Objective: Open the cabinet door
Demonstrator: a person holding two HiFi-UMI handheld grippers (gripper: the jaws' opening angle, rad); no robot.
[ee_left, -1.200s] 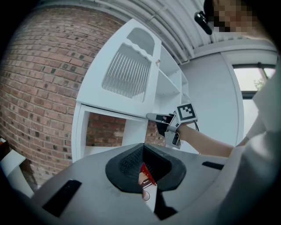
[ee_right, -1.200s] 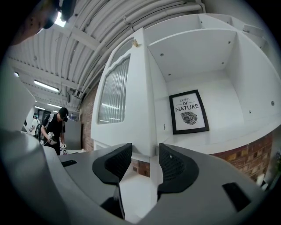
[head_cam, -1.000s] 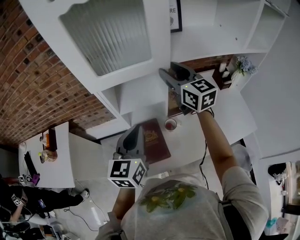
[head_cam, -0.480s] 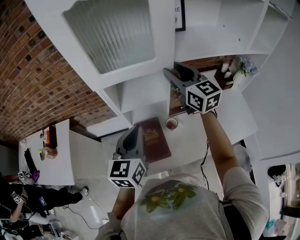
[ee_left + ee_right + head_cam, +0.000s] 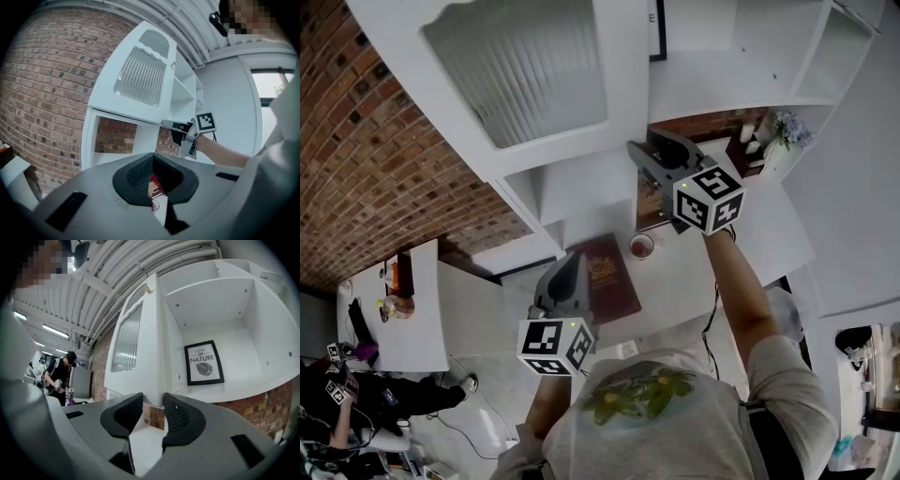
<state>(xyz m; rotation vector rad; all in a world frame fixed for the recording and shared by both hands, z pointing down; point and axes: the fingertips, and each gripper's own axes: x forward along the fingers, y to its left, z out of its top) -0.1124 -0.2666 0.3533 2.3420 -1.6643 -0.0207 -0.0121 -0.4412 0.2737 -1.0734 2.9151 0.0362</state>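
1. Now our right gripper (image 5: 152,401) stands wide, its jaws just closing round the lower edge of the cabinet door (image 5: 140,343), which hangs swung out from the cabinet (image 5: 211,301).
2. Our left gripper (image 5: 153,183) sits lower, jaws close together, empty.

Cabinet door (image 5: 516,75) top off-frame, head view

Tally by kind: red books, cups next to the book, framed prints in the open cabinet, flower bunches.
book: 1
cup: 1
print: 1
flower bunch: 1
Total: 4
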